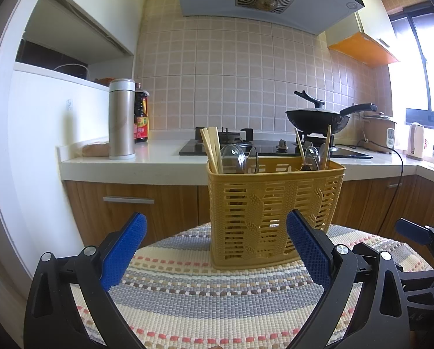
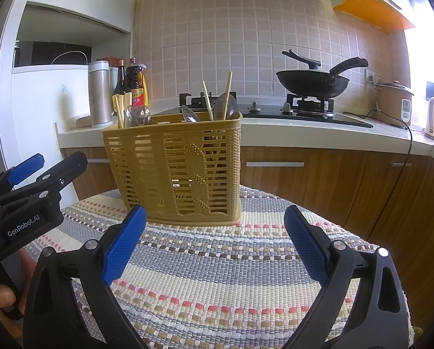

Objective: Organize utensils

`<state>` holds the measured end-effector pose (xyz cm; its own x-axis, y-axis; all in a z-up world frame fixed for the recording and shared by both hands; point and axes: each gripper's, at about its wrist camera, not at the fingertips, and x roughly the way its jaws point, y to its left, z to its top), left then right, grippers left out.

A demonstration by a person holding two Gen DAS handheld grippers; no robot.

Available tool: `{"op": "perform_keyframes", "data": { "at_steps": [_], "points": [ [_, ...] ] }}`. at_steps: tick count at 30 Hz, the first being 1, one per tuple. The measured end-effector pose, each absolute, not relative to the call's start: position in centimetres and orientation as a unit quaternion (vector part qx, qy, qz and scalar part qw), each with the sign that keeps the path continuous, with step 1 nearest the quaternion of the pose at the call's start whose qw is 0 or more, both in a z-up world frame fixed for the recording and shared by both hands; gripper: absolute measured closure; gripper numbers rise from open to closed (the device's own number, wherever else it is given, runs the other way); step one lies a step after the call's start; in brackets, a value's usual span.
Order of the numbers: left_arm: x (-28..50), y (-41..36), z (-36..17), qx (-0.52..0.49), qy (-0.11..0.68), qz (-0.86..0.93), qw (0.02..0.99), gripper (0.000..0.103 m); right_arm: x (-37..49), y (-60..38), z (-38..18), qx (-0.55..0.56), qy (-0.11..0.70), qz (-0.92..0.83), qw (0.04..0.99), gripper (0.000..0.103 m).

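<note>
A yellow slotted utensil basket [image 1: 270, 212] [image 2: 176, 171] stands upright on a striped woven mat [image 1: 205, 299] [image 2: 217, 267]. Wooden chopsticks [image 1: 211, 148] [image 2: 118, 110] and clear plastic spoons [image 1: 233, 158] [image 2: 137, 116] stick up from its left end. More chopsticks [image 1: 328, 142] [image 2: 227, 93] and spoons [image 1: 311, 157] [image 2: 227, 107] stand at its right end. My left gripper [image 1: 217, 241] is open just in front of the basket, holding nothing. My right gripper [image 2: 214, 238] is open too, empty, short of the basket. Each gripper shows at the edge of the other's view.
Behind the mat runs a white counter [image 1: 158, 163] with a steel flask [image 1: 121, 119], sauce bottles [image 1: 141, 116], a gas hob [image 1: 272, 148], a black wok [image 1: 318, 120], a rice cooker [image 1: 380, 132] and a kettle [image 1: 415, 141]. A person's hand [image 2: 1, 296] holds the left gripper.
</note>
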<state>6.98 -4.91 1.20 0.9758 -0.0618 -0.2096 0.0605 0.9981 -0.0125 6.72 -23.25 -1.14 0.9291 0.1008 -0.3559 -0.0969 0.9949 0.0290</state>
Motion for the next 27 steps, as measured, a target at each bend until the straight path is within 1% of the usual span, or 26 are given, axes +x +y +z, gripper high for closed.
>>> {"op": "perform_keyframes", "data": {
  "at_steps": [27],
  "points": [
    [7.16,-4.83,0.92,-0.003,0.116,-0.030,0.993,0.009,6.82,-23.24,-1.23,0.009,0.182,0.043,0.982,0.011]
  ]
}}
